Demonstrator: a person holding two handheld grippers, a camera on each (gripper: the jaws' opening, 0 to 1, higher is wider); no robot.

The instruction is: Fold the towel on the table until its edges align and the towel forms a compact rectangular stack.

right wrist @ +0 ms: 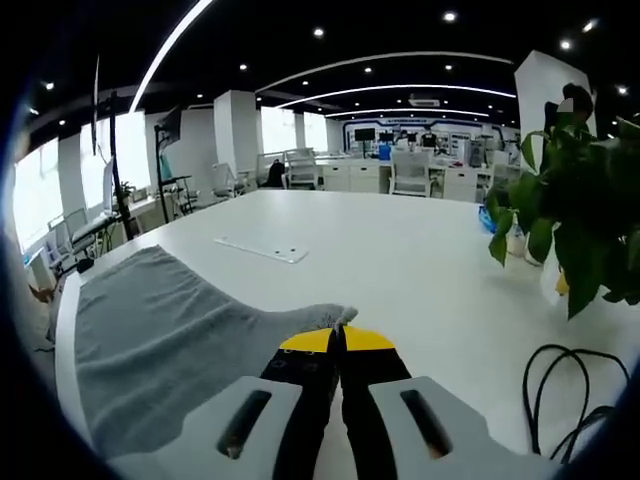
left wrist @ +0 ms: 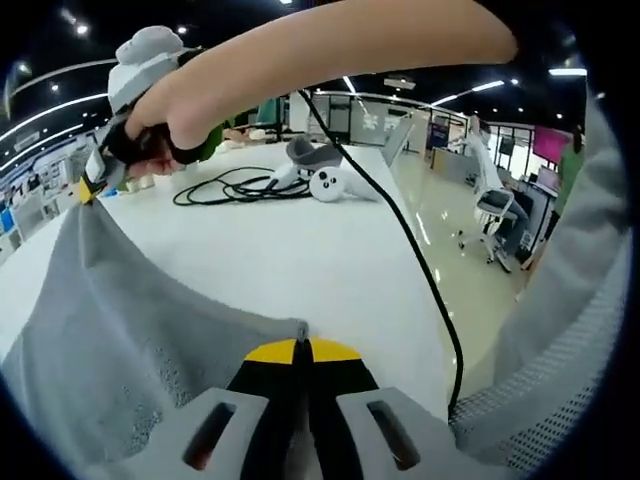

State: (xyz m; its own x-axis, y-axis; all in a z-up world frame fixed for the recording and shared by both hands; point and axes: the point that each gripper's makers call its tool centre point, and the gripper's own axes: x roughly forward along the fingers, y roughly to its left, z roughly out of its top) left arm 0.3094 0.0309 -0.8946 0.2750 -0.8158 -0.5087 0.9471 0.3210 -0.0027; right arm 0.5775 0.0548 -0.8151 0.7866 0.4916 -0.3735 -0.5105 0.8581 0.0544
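Left gripper view: right gripper (left wrist: 88,190) at upper left pinches one corner of the grey towel (left wrist: 120,340), lifted taut off the white desk (left wrist: 300,250); left gripper (left wrist: 303,347) clamps another corner, jaws closed. Black cable (left wrist: 235,187) coiled beyond. Right gripper view: towel drapes left on the desk; potted plant (right wrist: 565,220) right.

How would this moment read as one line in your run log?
stage: fold starting | left claw: shut on towel corner | right claw: shut on another corner | towel: partly lifted off table
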